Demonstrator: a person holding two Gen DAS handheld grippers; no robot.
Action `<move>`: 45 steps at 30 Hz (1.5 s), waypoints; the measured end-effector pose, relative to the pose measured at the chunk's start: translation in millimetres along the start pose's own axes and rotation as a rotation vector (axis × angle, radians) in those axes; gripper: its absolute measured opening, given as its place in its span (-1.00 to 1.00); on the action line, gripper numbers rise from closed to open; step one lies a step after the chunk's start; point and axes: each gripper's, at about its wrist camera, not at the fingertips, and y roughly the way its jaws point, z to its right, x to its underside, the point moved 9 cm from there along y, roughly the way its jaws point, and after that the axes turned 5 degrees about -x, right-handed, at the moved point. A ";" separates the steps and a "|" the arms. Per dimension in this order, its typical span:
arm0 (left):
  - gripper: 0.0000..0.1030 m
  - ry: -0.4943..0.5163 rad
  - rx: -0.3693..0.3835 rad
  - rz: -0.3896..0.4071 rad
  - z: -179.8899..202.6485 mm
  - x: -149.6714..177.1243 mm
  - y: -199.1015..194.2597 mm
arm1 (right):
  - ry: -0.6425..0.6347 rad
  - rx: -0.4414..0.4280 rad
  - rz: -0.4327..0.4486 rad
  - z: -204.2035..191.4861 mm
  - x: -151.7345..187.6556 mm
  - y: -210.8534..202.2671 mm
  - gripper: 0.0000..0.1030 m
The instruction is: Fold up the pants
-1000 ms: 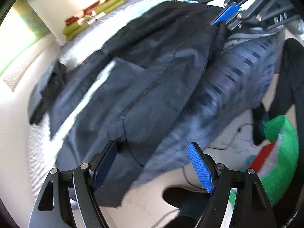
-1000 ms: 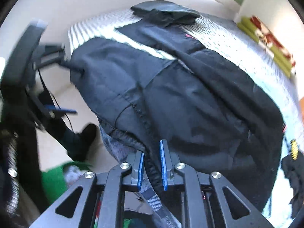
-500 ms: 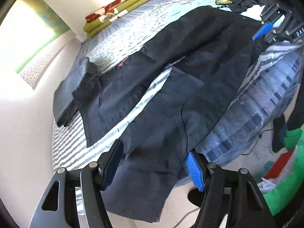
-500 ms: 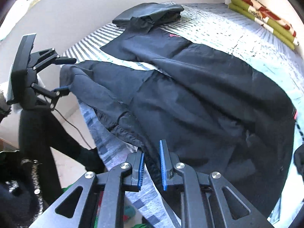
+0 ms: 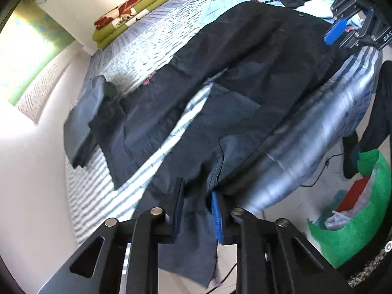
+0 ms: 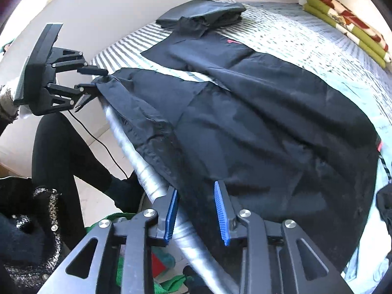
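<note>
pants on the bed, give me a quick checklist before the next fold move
1. Left tongs closed on the hem of one leg of the pants: ok; they have just been closing.
2. Right tongs gripping the waist end: not ok; they have just been opening, pads off the cloth.
3. Legs lying flat on the bed: ok.
4. Far leg clear of the folded dark garment: not ok, they overlap.

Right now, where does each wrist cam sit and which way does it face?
Left wrist: on the left gripper, aimed down along the pants leg across the bed; its jaws, just closing, pinch the hem; a dark-clad leg shows at right.
Right wrist: on the right gripper, aimed down over the waist end; jaws, just opening, stand apart over the fabric; the person's legs show at left.
Shared: pants, bed, folded blanket, each other's gripper.
</note>
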 end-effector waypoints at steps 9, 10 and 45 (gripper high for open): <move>-0.88 -0.014 -0.038 0.043 -26.2 -35.3 7.2 | -0.014 0.139 0.008 24.7 47.0 -12.7 -0.20; -0.89 -0.014 -0.035 0.045 -26.7 -35.0 7.3 | 0.003 0.152 0.004 30.6 58.4 -13.6 -0.19; -0.94 -0.137 -0.145 -0.025 -171.0 -144.0 164.6 | 0.069 0.591 -0.075 284.0 -93.2 -4.4 -0.95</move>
